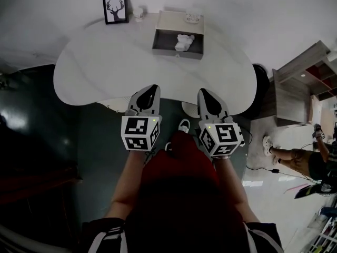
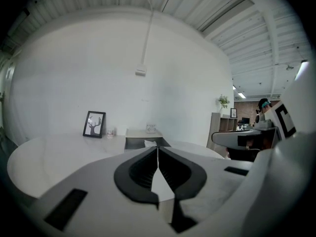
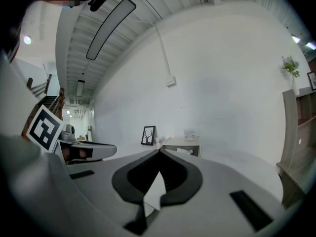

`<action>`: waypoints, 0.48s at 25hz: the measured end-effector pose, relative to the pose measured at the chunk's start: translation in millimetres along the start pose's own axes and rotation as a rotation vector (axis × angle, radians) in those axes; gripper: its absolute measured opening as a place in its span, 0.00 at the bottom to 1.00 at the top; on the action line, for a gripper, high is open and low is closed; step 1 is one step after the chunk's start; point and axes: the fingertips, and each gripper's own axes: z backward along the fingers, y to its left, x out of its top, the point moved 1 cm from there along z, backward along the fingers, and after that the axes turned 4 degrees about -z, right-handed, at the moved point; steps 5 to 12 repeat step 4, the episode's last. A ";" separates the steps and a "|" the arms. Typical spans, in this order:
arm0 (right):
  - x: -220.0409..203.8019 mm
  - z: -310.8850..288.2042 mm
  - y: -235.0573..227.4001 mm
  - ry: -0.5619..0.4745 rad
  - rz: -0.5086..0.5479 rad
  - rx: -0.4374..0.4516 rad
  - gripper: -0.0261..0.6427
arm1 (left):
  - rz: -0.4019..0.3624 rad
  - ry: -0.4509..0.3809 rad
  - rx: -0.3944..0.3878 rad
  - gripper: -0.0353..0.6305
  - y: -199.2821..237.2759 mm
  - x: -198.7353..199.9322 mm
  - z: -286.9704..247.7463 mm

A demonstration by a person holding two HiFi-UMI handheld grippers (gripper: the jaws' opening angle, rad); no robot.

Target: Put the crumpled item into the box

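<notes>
Both the left gripper [image 1: 151, 91] and right gripper [image 1: 205, 94] have jaws together, empty.

This looks like an open-plan office or studio in an industrial building. A ribbed metal ceiling [image 2: 207, 9] carries long strip lights [image 3: 107, 27]. A bare conduit [image 2: 146, 38] runs down the plain white wall to a small junction box [image 2: 141, 71]. The floor [image 1: 279, 194] is glossy, and a cable [image 1: 275, 171] trails across it near a person's legs [image 1: 295, 156]. A wooden shelving unit [image 1: 300, 83] has a potted plant [image 2: 223, 101] on top. The white rounded tabletop [image 1: 105, 73] is sparsely dressed with a framed deer picture [image 1: 115, 7] and a grey box [image 1: 176, 52].
</notes>
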 end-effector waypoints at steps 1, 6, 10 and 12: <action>-0.5 -1.1 -0.1 0.001 -0.001 0.001 0.06 | -0.001 0.000 -0.001 0.10 0.1 -0.1 -0.7; -1.1 -4.9 -0.7 0.003 -0.002 0.005 0.06 | -0.005 0.001 -0.006 0.10 0.8 0.0 -3.9; -1.1 -4.9 -0.7 0.003 -0.002 0.005 0.06 | -0.005 0.001 -0.006 0.10 0.8 0.0 -3.9; -1.1 -4.9 -0.7 0.003 -0.002 0.005 0.06 | -0.005 0.001 -0.006 0.10 0.8 0.0 -3.9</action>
